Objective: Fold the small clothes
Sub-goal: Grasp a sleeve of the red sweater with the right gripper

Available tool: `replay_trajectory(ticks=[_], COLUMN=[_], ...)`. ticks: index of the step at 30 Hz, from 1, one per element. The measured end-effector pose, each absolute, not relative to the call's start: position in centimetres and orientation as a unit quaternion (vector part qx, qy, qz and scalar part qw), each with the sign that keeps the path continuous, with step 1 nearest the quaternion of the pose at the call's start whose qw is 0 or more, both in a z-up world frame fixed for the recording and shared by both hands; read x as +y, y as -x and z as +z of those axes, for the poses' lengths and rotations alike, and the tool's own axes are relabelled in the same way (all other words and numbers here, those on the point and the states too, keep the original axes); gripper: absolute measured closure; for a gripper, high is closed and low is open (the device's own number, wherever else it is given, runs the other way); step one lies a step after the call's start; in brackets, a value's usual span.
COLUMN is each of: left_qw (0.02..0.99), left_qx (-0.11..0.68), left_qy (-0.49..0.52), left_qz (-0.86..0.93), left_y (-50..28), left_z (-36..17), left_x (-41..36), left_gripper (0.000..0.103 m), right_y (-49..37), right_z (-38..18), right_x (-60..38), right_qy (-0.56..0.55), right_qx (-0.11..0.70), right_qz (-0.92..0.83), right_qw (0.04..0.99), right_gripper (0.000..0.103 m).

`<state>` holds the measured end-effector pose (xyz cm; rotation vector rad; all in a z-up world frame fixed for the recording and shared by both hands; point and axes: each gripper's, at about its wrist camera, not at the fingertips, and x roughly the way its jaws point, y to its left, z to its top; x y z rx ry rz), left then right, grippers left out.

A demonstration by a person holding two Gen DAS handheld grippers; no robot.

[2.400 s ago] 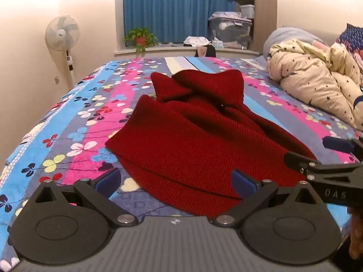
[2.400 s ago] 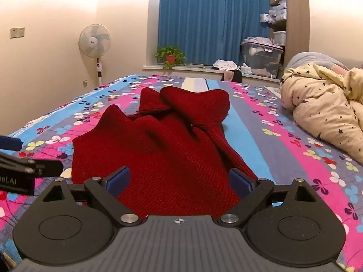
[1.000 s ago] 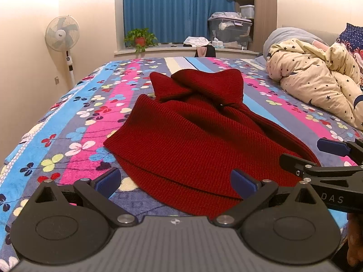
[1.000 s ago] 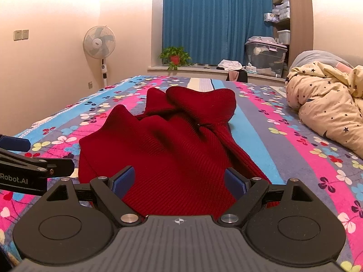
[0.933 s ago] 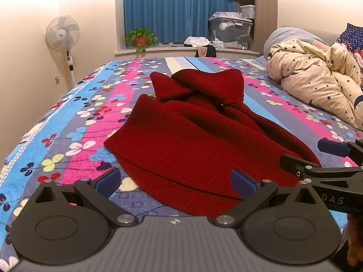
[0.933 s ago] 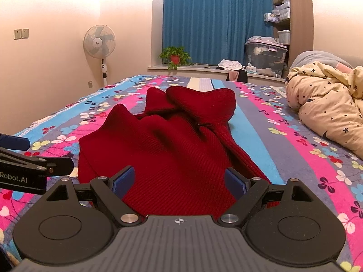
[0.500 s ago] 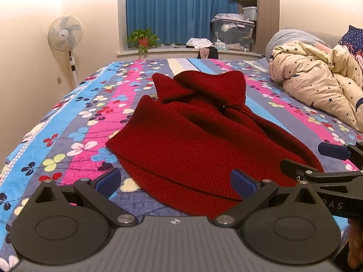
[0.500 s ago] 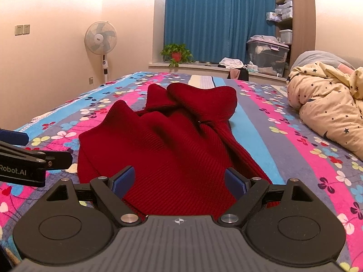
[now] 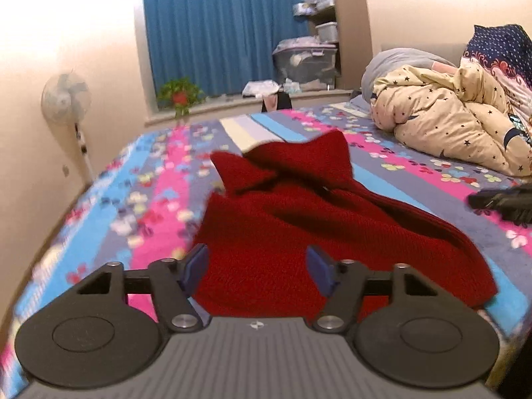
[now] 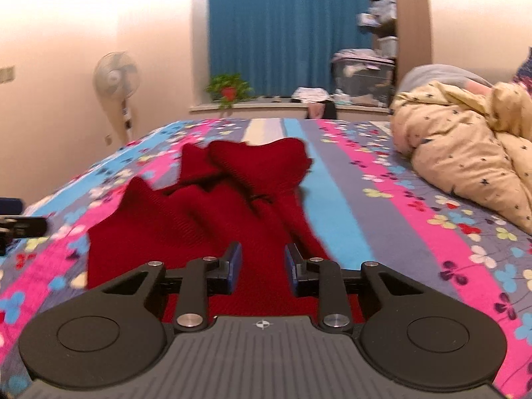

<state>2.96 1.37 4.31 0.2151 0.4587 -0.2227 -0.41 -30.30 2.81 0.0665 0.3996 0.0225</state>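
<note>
Over the red sweater [image 9: 299, 232] both tongs tilt down, jaws just narrowing

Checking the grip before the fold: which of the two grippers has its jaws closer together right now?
The right gripper: its jaws have just been closing over the red knit garment, leaving a narrower gap than the left gripper.

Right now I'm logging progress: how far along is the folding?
Barely begun. Done: nothing; the red knit garment lies rumpled on the bedspread. In hand: left gripper and right gripper have just been closing around its near hem. Left: every fold.
</note>
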Motion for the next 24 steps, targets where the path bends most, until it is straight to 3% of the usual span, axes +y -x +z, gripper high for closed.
replay_trajectory(ticks=[6,11,17,19,21,24], left_qw=[0.959,0.946,0.939,0.938,0.936,0.934], left_qx=[0.266,0.312,0.330,0.331,0.332,0.331], left_qy=[-0.058,-0.045,-0.030,-0.020,-0.015,-0.017], left_qz=[-0.078,-0.079,-0.096,-0.100,-0.115,-0.132], left_y=[-11.7,-17.8,-23.2,-24.7,-26.1,-27.5], left_z=[2.2,-1.7,-6.2,-7.4,-8.4,-9.4], left_x=[7.0,9.4,10.4,10.4,10.1,8.7], left_gripper=[0.050,0.051,0.047,0.041,0.031,0.022], right_y=[-6.2,-12.1,-15.1,-15.4,-15.9,-15.3], right_z=[2.9,-2.7,-6.0,-6.8,-7.4,-7.3], right_x=[-35.6,-37.9,-37.9,-38.3,-37.9,-37.4], right_qy=[-0.004,-0.042,-0.031,-0.036,-0.030,-0.016], right_qx=[0.219,0.347,0.413,0.429,0.437,0.433], right_qz=[0.001,-0.015,-0.033,-0.027,-0.013,-0.008], right_qw=[0.976,0.937,0.909,0.902,0.899,0.901], right_gripper=[0.053,0.053,0.053,0.057,0.071,0.082])
